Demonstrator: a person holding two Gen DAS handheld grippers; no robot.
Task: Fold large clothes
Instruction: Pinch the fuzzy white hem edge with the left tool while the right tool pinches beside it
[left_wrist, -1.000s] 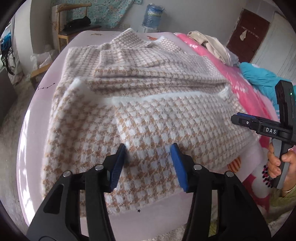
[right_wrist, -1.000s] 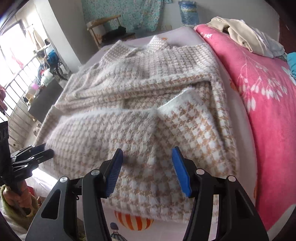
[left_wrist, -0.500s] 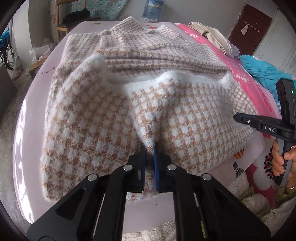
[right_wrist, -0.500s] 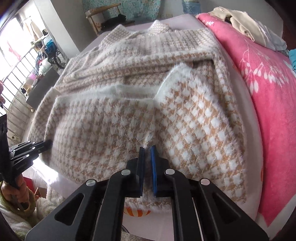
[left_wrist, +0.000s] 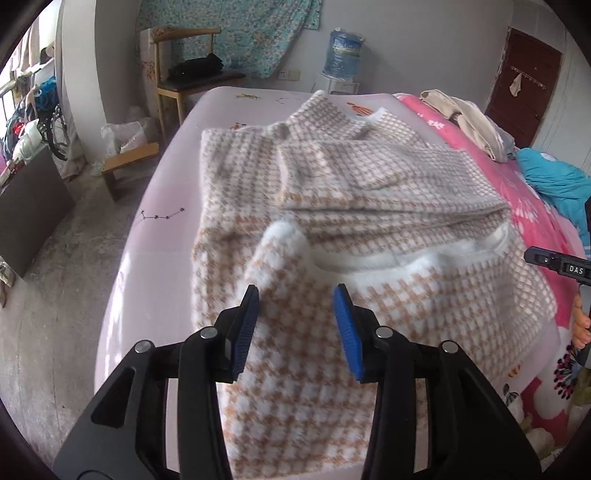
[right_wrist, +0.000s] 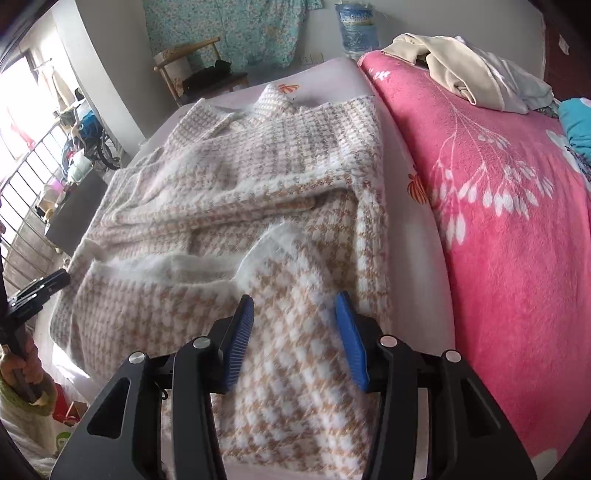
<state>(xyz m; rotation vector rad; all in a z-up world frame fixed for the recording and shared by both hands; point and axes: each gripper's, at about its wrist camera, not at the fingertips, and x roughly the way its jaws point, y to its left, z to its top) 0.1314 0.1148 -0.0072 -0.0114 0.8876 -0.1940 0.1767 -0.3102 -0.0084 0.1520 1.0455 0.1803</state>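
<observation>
A large fuzzy tan-and-white houndstooth sweater (left_wrist: 369, 192) lies spread on the lilac bed sheet (left_wrist: 155, 236), its lower part folded up so the white inner side shows along the fold. My left gripper (left_wrist: 295, 295) hovers over the near left part of the fold; its jaws are opening and nothing is between the blue pads. My right gripper (right_wrist: 294, 301) hovers over the sweater's (right_wrist: 280, 192) near right part, jaws also opening with no cloth pinched. Each gripper shows at the edge of the other's view: the right gripper (left_wrist: 554, 262) and the left gripper (right_wrist: 40, 291).
A pink flowered blanket (right_wrist: 498, 206) covers the bed's right side, with beige clothes (right_wrist: 461, 70) and a blue cloth (left_wrist: 554, 181) piled on it. A wooden chair (left_wrist: 184, 81) and a water jug (left_wrist: 345, 51) stand beyond the bed. A person's hand (right_wrist: 22, 365) grips the left handle.
Half a second ago both grippers were shut on pinched sweater fabric. Both have now let go and opened, and pulled back and up from the cloth, which has settled in its fold.
</observation>
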